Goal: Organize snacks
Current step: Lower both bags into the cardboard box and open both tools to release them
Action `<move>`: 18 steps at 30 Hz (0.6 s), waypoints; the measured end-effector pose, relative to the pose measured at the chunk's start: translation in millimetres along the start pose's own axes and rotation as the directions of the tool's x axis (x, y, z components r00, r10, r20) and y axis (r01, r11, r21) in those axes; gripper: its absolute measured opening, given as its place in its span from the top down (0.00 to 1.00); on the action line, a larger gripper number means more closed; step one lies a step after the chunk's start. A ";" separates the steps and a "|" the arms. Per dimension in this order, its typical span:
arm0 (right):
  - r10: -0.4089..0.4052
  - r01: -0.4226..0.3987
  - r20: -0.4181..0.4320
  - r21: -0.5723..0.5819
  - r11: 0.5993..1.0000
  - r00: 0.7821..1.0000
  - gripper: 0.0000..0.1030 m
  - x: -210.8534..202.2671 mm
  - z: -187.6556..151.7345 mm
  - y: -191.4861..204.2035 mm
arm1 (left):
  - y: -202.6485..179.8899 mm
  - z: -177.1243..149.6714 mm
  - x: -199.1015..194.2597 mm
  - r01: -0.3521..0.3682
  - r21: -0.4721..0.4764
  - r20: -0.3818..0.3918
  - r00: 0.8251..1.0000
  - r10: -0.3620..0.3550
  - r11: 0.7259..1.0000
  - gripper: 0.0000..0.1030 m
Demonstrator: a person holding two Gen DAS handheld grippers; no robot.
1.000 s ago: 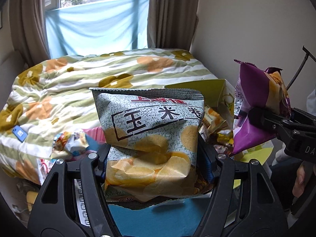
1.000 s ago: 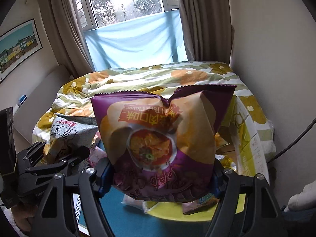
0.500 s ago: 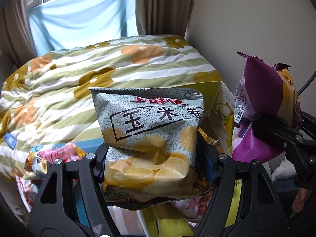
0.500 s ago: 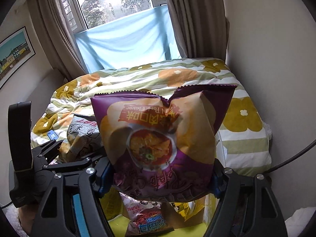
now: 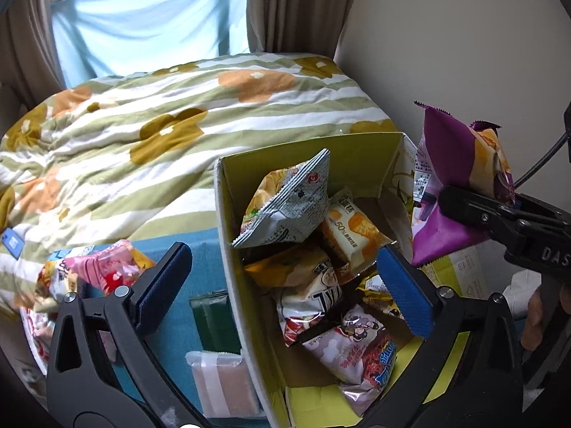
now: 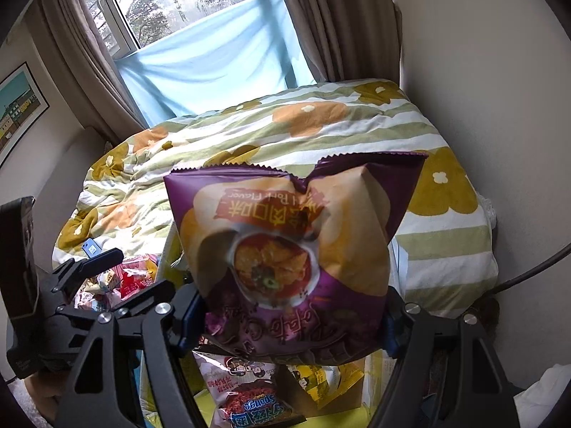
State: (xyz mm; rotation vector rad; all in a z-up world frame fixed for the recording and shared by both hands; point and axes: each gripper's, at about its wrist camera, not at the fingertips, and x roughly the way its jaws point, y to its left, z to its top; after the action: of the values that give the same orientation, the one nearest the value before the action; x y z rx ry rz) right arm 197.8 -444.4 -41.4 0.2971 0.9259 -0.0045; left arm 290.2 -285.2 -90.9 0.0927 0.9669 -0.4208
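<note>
Left gripper (image 5: 282, 271) jaws have just sprung wide — grey chip bag (image 5: 285, 203) lies in the box (image 5: 228, 235), against its far-left corner. Right gripper (image 6: 289, 317) clamps the purple bag (image 6: 296, 249) — above it.

purple chip bag (image 6: 296, 249), grey-speckled bag (image 5: 285, 207) — perhaps dotted, green-striped floral duvet (image 5: 160, 125)

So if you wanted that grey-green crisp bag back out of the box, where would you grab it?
Probably by the crimped top seam of the grey-green crisp bag, coming from above. It leans tilted on the other snacks in the cardboard box, with that flat seam pointing up and clear; the box walls block a sideways approach.
</note>
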 end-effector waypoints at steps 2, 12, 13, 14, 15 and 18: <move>-0.002 0.002 -0.011 -0.004 1.000 1.000 0.31 5.9 2.4 0.3 | 5.1 -3.6 -4.3 -0.006 -0.008 0.000 1.000 0.006 1.000 0.00; -0.016 0.013 -0.094 -0.035 0.999 0.995 0.29 50.7 13.9 7.5 | 26.1 -10.3 0.6 -0.030 -0.041 -0.021 0.999 0.029 0.999 0.01; -0.010 0.006 -0.096 -0.036 0.999 0.995 0.28 53.0 13.9 7.7 | 27.0 -11.2 0.1 -0.031 -0.040 -0.023 0.999 0.030 0.999 0.01; -0.005 0.002 -0.093 -0.037 0.999 0.996 0.19 54.3 13.5 8.0 | 26.9 -11.8 -0.6 -0.032 -0.039 -0.024 0.999 0.031 0.999 0.00; -0.005 0.002 -0.085 -0.037 0.999 0.996 0.11 55.6 12.5 7.6 | 27.3 -12.5 -1.3 -0.036 -0.037 -0.025 0.999 0.035 0.999 0.00; -0.003 0.002 -0.024 -0.041 0.999 1.000 0.00 48.9 6.3 7.7 | 28.5 -15.9 -4.5 -0.049 -0.038 -0.021 0.999 0.048 0.998 0.01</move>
State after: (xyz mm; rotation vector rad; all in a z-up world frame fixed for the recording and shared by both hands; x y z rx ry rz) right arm 233.2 -432.6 -74.4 0.2583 0.9492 0.0157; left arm 286.6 -253.6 -99.5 0.0850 0.9900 -0.3572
